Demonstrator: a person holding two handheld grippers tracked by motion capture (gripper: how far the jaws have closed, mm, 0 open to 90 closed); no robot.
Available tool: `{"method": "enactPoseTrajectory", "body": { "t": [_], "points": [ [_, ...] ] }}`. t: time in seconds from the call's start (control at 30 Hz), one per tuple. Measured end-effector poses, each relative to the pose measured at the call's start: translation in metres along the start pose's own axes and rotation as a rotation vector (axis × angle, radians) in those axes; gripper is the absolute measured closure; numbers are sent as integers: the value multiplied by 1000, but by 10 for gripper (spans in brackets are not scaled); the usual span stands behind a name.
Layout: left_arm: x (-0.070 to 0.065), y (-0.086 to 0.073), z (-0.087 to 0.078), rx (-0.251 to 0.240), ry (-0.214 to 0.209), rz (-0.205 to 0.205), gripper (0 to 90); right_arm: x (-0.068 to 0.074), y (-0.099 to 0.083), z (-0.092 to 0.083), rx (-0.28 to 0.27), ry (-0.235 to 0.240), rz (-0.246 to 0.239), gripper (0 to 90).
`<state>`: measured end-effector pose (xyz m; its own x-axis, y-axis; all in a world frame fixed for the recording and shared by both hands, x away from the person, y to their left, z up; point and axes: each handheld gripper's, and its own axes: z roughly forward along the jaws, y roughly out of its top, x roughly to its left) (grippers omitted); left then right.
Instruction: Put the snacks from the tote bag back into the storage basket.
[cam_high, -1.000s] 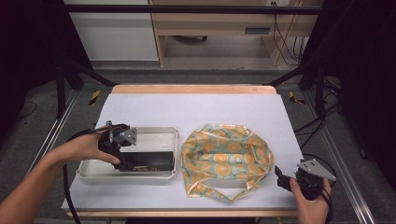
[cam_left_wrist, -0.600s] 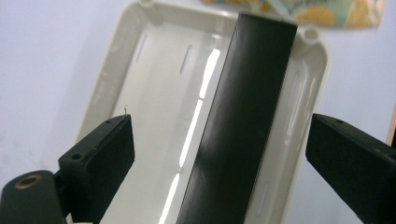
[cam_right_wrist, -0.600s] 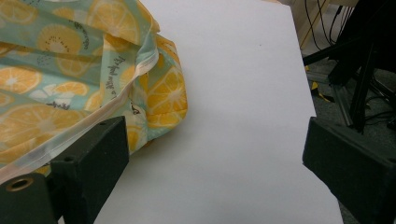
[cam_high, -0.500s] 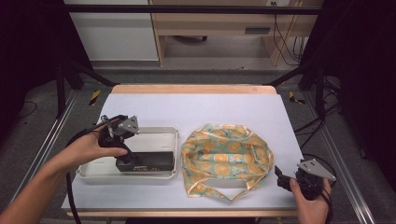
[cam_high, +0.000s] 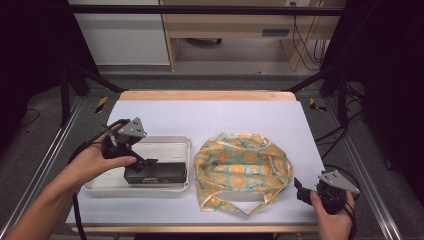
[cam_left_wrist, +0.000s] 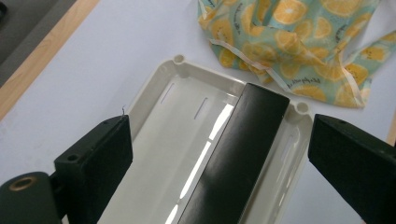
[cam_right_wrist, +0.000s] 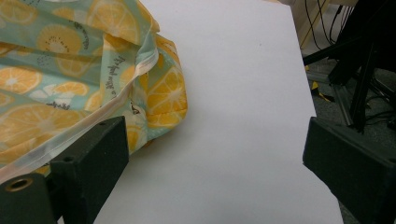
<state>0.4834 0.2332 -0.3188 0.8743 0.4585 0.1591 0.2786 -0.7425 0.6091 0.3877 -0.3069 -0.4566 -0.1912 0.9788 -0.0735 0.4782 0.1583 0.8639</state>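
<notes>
1. High view, left of frame: left gripper (cam_high: 146, 161), jaws spread wide and empty, hovers over the long black rectangular box (cam_high: 155, 173) lying in the shallow white plastic tray (cam_high: 165, 145).
2. Next, I judge: lower, straddle the box, close.
3. Lower right: right gripper (cam_high: 301, 189), wide open, empty, beside the orange-print cloth bag (cam_high: 240, 167).

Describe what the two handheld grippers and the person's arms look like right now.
Both are black. The left gripper and right gripper each carry a grey three-cornered plate on top and trail a black cable. Their jaws are blocky, black, with flat matte pads. The forearms are bare, no sleeves in sight.
</notes>
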Motion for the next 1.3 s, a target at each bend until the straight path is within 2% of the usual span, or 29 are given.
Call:
{"method": "enactPoseTrajectory", "body": {
  "t": [0.13,0.33,0.47,0.63,1.03,1.2,1.3],
  "points": [
    [-1,-7,1,-26,37,-25,65,0,0,0,1,0,-2,75],
    [0,-21,3,-65,65,-79,65,0,0,0,2,3,-6,75],
    [3,-35,4,-106,105,-152,65,0,0,0,2,1,-4,75],
    [9,-54,6,-120,152,-222,64,0,0,0,3,2,-5,75],
    [23,-93,5,-158,207,-351,61,0,0,0,4,4,-9,75],
    [31,-111,5,-180,241,-425,61,0,-1,0,5,4,-7,75],
    [36,-118,5,-179,269,-454,62,0,-1,0,5,4,-8,75]
  ]
}}
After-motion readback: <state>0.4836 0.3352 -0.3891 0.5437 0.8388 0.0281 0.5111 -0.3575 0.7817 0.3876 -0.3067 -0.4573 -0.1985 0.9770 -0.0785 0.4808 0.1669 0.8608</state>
